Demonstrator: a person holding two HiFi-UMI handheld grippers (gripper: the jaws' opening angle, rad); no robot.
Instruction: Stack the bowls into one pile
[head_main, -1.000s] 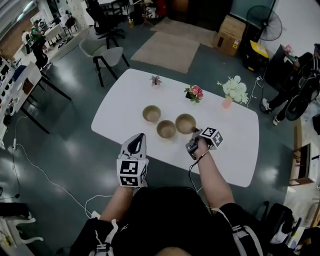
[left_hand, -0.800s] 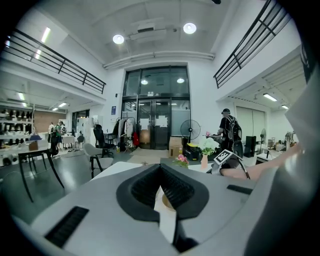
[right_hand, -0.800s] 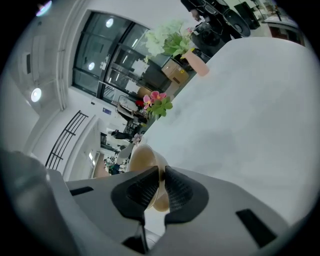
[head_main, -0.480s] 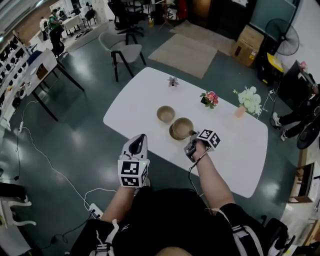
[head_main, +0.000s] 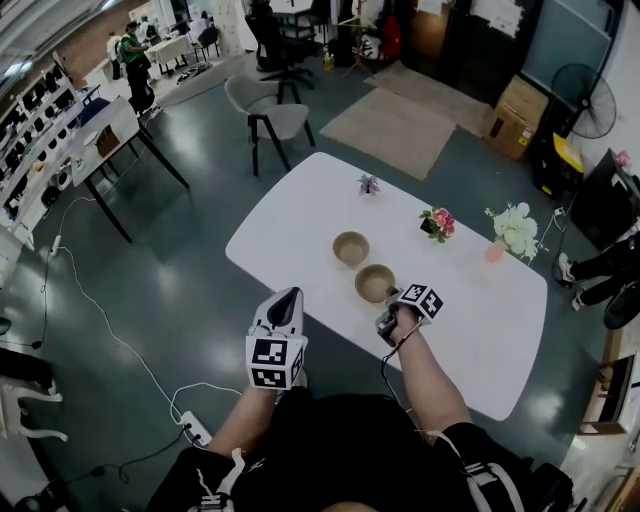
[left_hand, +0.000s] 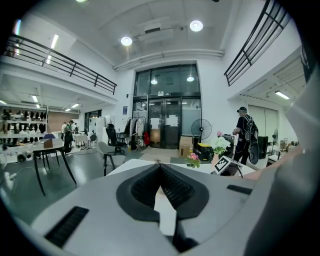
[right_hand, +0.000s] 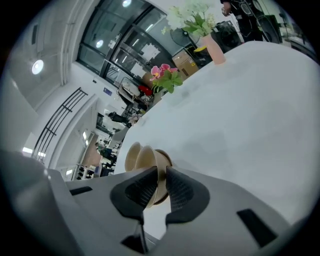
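While the right gripper (head_main: 384, 312) has the rim of the top bowl (right_hand: 152, 162) between its jaws, that bowl sits nested in a second one. The two make a pair (head_main: 375, 283) on the table (head_main: 480, 320), near its front edge. The jaws have just been opening, yet the pads look to be touching the rim on both sides, so I judge this the release after the first stacking. The left gripper (head_main: 288, 298) hangs off the table's front edge with its jaws together and nothing in them.

One lone bowl (head_main: 351, 248) stands near the pair on its far side, apart from it. The pile is thus one bowl short. The next move calls for the right jaws to clear the rim and draw back without dragging the pair. After that, either the lone bowl goes into the pair or the pair goes into it.

Pink flowers (head_main: 438, 222) stand to the right, white flowers (head_main: 515, 232) are further right, and a small plant (head_main: 369, 184) is at the far edge. All are well apart from both bowls' spots. Nothing lies between the lone bowl and the pair, so the way looks free.
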